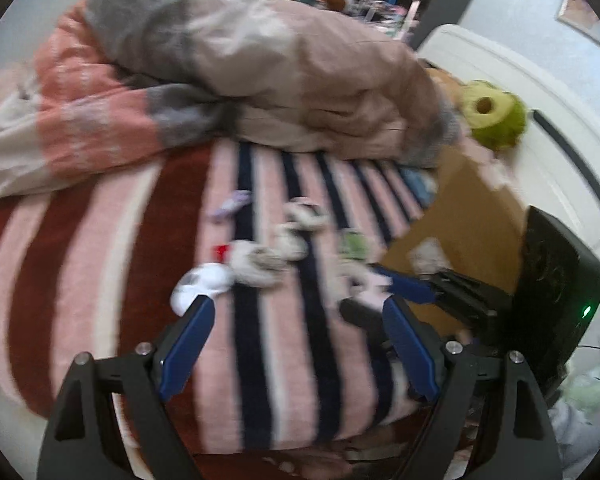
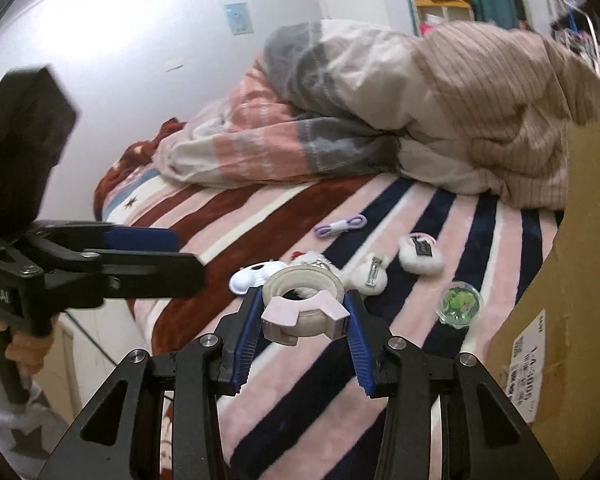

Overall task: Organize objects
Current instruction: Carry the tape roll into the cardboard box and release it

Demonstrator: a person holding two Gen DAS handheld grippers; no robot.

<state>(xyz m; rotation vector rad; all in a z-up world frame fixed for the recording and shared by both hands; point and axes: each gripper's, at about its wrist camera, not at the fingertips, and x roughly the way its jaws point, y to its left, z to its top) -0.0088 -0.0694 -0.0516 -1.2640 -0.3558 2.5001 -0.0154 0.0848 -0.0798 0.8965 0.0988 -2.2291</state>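
Two fluffy white hair clips [image 2: 420, 254], a purple cable [image 2: 342, 225] and a clear green-filled case [image 2: 460, 304] lie on the striped blanket [image 2: 292, 200]. The right gripper [image 2: 304, 320] pinches a tape roll [image 2: 302, 304] above it, beside a cardboard box [image 2: 572, 280]. The left gripper [image 1: 296, 332] hangs spread and empty.

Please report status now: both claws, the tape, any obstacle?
Right claw shut on tape roll. Left claw open, empty, above blanket. Cardboard box beside; nothing blocking.
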